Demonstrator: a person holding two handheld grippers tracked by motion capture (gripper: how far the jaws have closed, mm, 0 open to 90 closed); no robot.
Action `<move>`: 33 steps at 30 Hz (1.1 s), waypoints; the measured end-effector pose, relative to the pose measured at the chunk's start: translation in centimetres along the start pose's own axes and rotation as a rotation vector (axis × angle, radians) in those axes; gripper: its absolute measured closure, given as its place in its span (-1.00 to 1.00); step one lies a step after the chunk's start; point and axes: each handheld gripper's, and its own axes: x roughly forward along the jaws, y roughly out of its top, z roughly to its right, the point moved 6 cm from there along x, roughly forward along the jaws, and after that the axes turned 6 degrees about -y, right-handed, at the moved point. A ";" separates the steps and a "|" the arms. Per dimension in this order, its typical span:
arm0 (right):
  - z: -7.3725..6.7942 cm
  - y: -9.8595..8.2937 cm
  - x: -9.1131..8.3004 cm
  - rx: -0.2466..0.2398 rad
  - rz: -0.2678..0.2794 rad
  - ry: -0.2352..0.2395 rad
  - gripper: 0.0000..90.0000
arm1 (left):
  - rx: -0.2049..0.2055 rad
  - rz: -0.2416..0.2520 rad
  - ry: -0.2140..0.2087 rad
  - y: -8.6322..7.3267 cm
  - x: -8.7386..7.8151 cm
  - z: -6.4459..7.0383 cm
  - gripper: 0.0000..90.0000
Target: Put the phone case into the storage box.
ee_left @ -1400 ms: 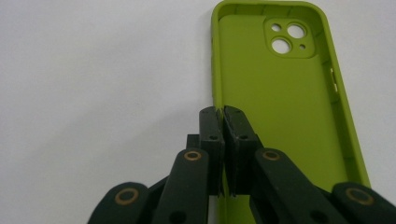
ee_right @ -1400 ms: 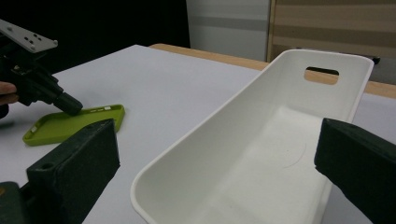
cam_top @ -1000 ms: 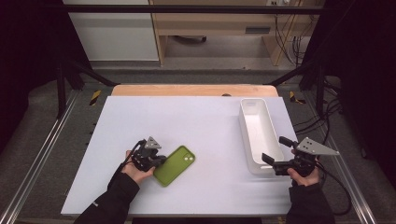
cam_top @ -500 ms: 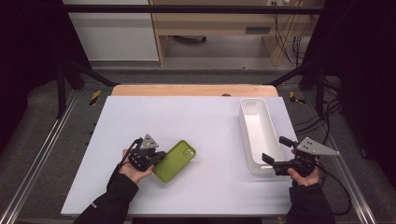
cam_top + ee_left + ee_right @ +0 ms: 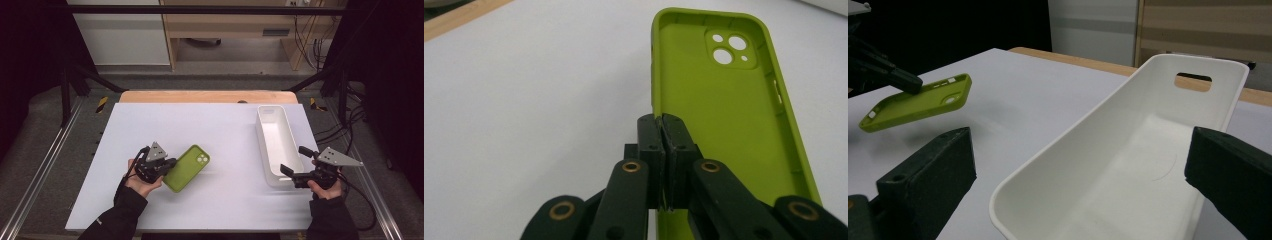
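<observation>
A lime-green phone case [image 5: 187, 167] hangs tilted just above the white table, hollow side up, with its camera cut-out at the far end. My left gripper [image 5: 169, 163] is shut on the case's side wall; in the left gripper view the jaws [image 5: 663, 127] pinch that thin wall of the case [image 5: 724, 110]. My right gripper [image 5: 293, 160] is open at the near end of an empty white tray [image 5: 277, 140]. In the right gripper view the tray's near end [image 5: 1128, 170] lies between the wide-apart jaws of this gripper [image 5: 1078, 175], and the case [image 5: 918, 102] floats off to the left.
The white table top [image 5: 215, 125] spreads wide between the case and the tray. A wooden strip [image 5: 207, 96] runs along its far edge. Metal rails and cables flank the table on both sides.
The left gripper has lifted the green case a little and carried it slightly away from the person. The right gripper has stayed at the tray's near end.
</observation>
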 end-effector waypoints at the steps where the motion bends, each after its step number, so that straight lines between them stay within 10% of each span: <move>1: 0.0 0.0 0.0 0.000 0.000 0.000 -0.99 | 0.000 0.000 0.000 0.0 0.0 0.0 0.96; 33: -1.4 0.9 0.4 -0.025 0.002 0.028 -0.99 | 0.062 0.076 0.017 1.9 -1.6 1.9 0.96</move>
